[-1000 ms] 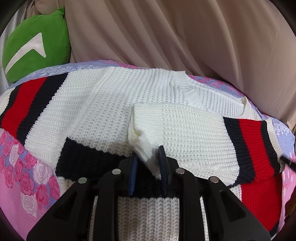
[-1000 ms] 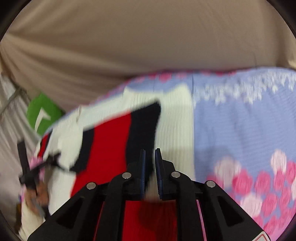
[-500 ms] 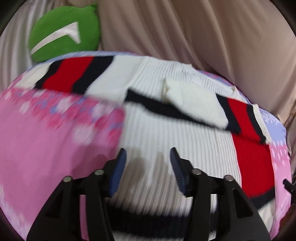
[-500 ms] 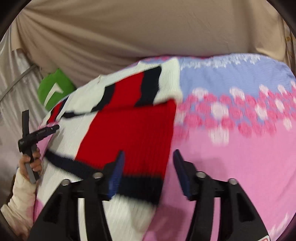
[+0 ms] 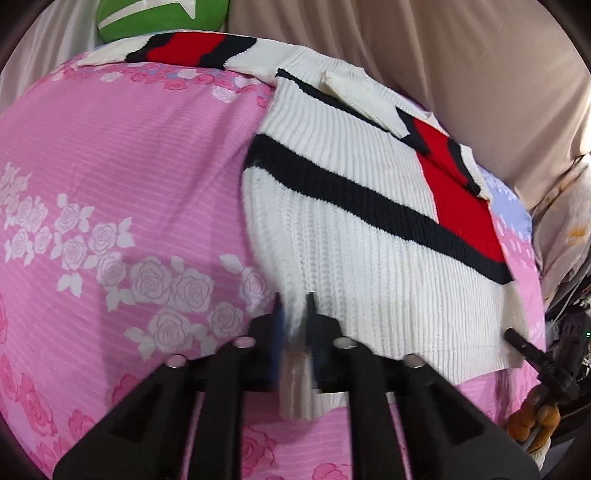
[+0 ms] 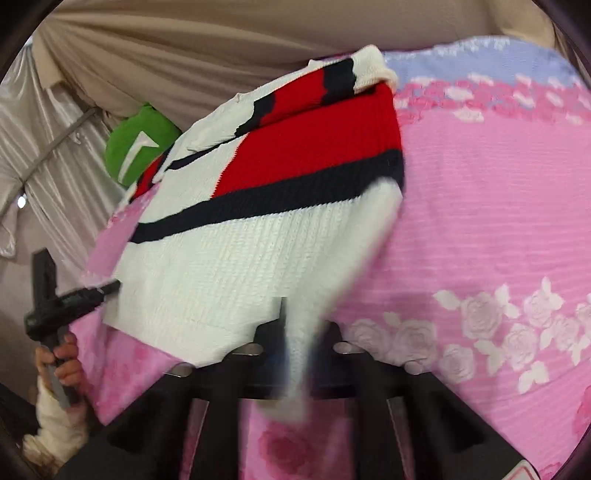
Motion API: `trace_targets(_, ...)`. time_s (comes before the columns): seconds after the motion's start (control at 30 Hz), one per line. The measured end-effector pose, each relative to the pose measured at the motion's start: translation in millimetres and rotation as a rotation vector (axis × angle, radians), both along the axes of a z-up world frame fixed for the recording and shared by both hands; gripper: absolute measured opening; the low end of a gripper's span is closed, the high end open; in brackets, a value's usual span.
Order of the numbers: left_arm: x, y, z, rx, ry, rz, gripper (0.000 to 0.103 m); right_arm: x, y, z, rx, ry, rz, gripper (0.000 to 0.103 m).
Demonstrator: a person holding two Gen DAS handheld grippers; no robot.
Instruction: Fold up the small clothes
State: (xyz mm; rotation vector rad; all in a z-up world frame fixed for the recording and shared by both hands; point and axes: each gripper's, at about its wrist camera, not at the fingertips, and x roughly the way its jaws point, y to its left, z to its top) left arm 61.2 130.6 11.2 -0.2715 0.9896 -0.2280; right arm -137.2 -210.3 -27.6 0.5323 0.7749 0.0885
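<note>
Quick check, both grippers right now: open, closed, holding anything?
Left gripper: closed on the sweater hem.
Right gripper: closed on the sweater hem too.

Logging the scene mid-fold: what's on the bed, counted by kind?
Knit sweater: 1
Green cushion: 1
Floral bedsheet: 1
Grippers: 2, left gripper and right gripper, each pinching the sweater's hem
Total: 5

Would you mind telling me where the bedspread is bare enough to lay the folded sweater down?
Bare pink bedspread lies left of the sweater, up to its outstretched sleeve, and right of it toward the blue border. The middle, where both grippers pinch the hem, is crowded.
</note>
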Motion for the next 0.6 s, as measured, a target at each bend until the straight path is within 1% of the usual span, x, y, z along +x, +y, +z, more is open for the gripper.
trace_targets(0.1, -21.6, 2.9, 15.7, 0.006, -0.040, -0.020, 0.004, -32.0, -3.7, 21.2, -0.062, -0.048, -0.025, 0.006)
trace_targets(0.2, -56.7, 8.4, 26.9, 0.018, -0.051, -0.063, 0.004, -69.0, -9.2, 28.8, -0.090, -0.033, -0.037, 0.006)
trace_targets(0.27, -84.4, 10.1, 23.8, 0.020, -0.023, -0.089, 0.004, -95.1, -10.0, 23.5, -0.102, 0.010, -0.044, 0.006)
trace_targets(0.33, -108.1, 13.6, 14.8, 0.003, 0.028, -0.114, 0.004, -115.5, -9.7, 12.2, -0.099, 0.067, -0.045, 0.006)
trace_targets(0.4, -130.8, 21.0, -1.5, -0.036, 0.093, -0.109, 0.004, -130.1, -7.9, -5.8, -0.099, 0.153, -0.035, 0.007)
trace_targets(0.43, -135.6, 24.6, -5.6, -0.048, 0.107, -0.098, 0.003, -133.6, -7.3, -11.7, -0.111, 0.185, -0.033, 0.007)
trace_targets(0.47, -139.4, 31.6, -6.9, -0.075, 0.112, -0.084, 0.004, -137.3, -9.0, -11.8, -0.117, 0.187, -0.039, 0.009)
trace_targets(0.5, -137.9, 40.1, -2.2, -0.098, 0.098, -0.065, 0.004, -138.3, -12.6, -6.7, -0.117, 0.182, -0.053, 0.011)
trace_targets(0.53, -132.0, 49.5, 8.3, -0.107, 0.058, -0.043, 0.004, -136.7, -18.4, 2.7, -0.136, 0.171, -0.084, 0.012)
trace_targets(0.6, -111.2, 68.1, 32.0, -0.083, -0.033, 0.005, 0.011, -128.5, -29.6, 31.1, -0.176, 0.084, -0.142, 0.021)
